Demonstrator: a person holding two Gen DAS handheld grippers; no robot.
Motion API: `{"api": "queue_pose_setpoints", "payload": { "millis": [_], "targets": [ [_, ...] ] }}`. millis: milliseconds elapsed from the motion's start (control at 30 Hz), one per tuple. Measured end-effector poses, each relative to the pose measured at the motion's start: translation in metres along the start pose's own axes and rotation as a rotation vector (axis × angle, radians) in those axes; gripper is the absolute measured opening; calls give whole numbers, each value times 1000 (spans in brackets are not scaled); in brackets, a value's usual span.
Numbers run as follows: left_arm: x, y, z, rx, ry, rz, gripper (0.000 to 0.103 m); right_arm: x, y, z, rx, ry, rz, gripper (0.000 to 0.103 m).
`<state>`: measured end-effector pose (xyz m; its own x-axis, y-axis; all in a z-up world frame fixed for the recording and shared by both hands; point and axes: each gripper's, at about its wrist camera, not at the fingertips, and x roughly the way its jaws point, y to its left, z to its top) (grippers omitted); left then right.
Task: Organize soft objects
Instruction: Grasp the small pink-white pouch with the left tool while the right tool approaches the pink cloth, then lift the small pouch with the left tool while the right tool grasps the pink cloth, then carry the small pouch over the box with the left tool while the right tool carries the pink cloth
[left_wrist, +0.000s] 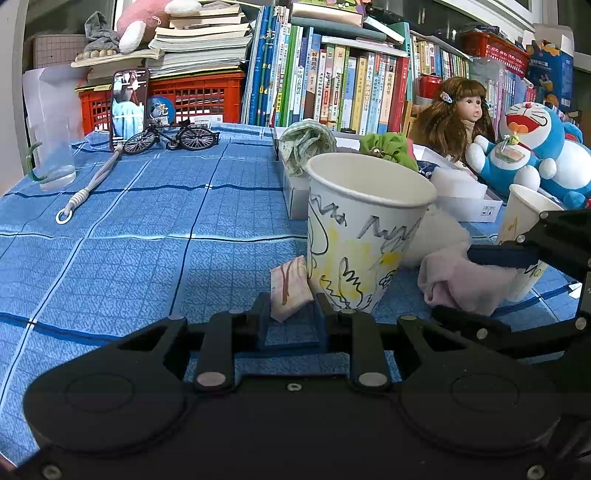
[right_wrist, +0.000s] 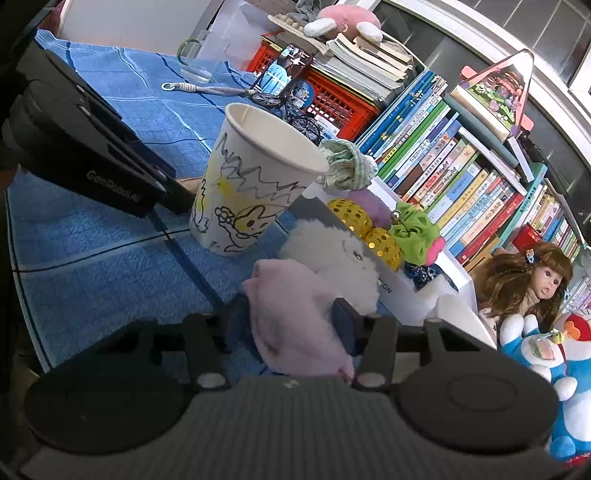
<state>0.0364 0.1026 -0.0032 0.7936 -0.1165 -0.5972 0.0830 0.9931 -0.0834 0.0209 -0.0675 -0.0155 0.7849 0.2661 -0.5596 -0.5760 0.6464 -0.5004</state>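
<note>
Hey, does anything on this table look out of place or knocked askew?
Nothing is spilled or broken. The doodled paper cup stands upright and empty. A small pink packet leans against its base, and a pink cloth lies loose beside the box.

Bare blue cloth (left_wrist: 129, 258) fills the frame's left; the paper cup (left_wrist: 365, 229) and white box (left_wrist: 465, 206) crowd the centre and right.

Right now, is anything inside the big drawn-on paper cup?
No, the paper cup stands empty; its bare white inner wall shows in the right wrist view.
</note>
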Motion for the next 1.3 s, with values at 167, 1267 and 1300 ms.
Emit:
{"api": "queue_pose_setpoints", "payload": {
  "millis": [167, 1267, 1300],
  "targets": [
    [-2, 0, 1, -3, -3, -1, 23, -2, 0, 0, 6, -9, 1, 42],
    [-41, 30, 61, -34, -113, -2, 23, -58, -40, 32, 157, -220, -86, 31],
    [-44, 31, 66, -32, -118, -3, 23, -59, -43, 33, 161, -224, -88, 31]
  ]
}}
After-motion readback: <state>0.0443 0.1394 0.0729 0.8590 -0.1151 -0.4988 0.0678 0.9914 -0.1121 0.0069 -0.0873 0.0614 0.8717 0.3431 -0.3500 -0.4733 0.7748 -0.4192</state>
